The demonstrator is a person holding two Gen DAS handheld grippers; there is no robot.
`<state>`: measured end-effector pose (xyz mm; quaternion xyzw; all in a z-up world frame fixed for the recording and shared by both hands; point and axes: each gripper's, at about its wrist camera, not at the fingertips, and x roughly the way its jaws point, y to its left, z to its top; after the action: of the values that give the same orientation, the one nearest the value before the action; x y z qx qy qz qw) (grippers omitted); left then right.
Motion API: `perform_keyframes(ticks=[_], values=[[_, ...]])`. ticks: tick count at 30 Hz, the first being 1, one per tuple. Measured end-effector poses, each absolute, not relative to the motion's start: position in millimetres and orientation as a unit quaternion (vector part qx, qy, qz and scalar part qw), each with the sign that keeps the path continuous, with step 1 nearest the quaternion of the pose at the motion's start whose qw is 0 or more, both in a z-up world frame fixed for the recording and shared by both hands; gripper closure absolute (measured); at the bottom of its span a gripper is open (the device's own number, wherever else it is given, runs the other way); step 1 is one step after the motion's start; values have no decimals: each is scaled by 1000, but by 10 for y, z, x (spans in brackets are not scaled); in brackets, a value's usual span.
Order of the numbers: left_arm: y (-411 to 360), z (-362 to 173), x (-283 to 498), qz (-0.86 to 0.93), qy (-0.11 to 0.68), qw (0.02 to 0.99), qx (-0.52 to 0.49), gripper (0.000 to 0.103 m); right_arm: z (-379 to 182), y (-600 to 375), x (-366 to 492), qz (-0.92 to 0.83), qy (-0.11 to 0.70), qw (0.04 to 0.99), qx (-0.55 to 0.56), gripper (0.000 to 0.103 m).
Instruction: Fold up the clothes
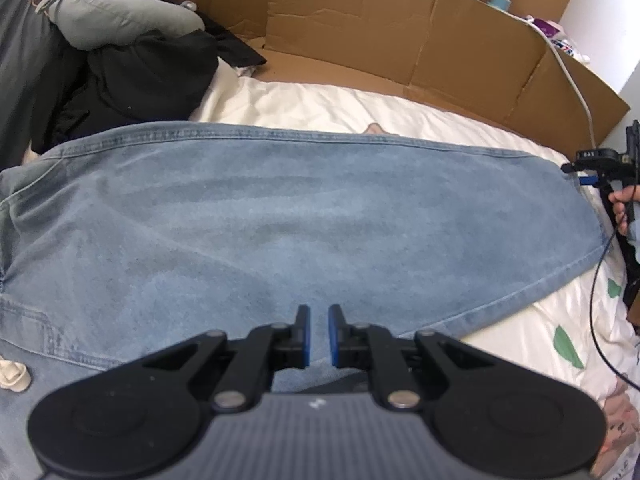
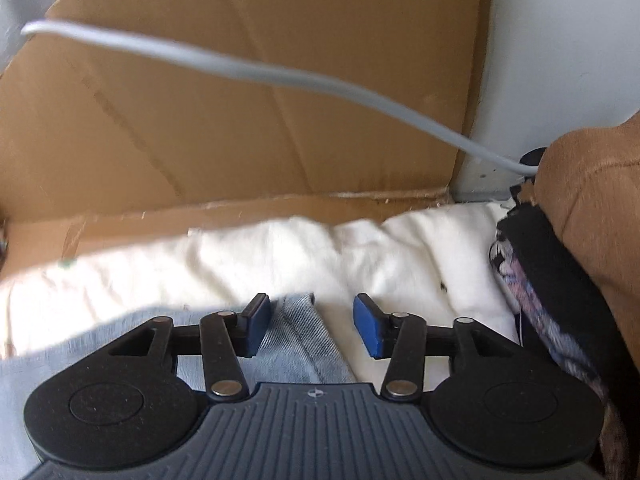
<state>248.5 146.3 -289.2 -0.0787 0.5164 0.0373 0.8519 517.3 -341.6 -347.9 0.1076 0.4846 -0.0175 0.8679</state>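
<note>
Across the white bedding (image 1: 320, 108) the jeans (image 1: 280, 216) are lying spread flat, one long hemmed edge running along the far side and the cloth reaching from the left of the left wrist view almost to its right edge. Over the near part of the denim the left gripper (image 1: 319, 336) is hovering, its blue-padded fingers (image 1: 306, 336) standing close together with only a narrow slit between them; nothing is caught in that slit, and the denim is showing through it from below, so whether the tips are touching the cloth I cannot tell. At the far right of that view the right gripper (image 1: 600, 168) is sitting by the end of the jeans, a hand (image 1: 622, 200) wrapped around its handle. In the right wrist view the right gripper (image 2: 312, 326) is standing wide open, and a seamed end of the jeans (image 2: 300, 336) is lying between its fingers (image 2: 256, 326), close against the left pad and well clear of the right one, with white bedding (image 2: 360, 256) filling the rest of the gap. Behind the bed a cardboard wall (image 1: 400, 28) is standing, a grey cable (image 2: 240, 68) is trailing across it, and dark clothes (image 1: 132, 76) are piled at the far left.
</note>
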Motion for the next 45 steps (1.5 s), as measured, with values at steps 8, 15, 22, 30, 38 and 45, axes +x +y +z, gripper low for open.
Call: perform_keyframes(ticks=[8, 15, 22, 30, 38, 45], values=[[1459, -2976, 2399, 42, 526, 845, -88, 93, -3463, -3352, 4928, 22, 499, 861, 98, 81], [1474, -2985, 2377, 45, 526, 844, -92, 93, -3164, -3291, 4688, 63, 435, 896, 65, 103], [1458, -2982, 2376, 43, 525, 845, -93, 93, -2980, -3297, 4748, 34, 400, 915, 48, 103], [1472, -3022, 2354, 46, 532, 840, -97, 93, -3194, -3512, 4934, 6, 447, 887, 119, 67], [1470, -3050, 2342, 46, 533, 839, -98, 93, -3098, -3435, 5326, 5, 417, 902, 107, 59], [1468, -3038, 2359, 46, 530, 841, -98, 93, -3281, -3303, 5541, 22, 421, 904, 73, 59]])
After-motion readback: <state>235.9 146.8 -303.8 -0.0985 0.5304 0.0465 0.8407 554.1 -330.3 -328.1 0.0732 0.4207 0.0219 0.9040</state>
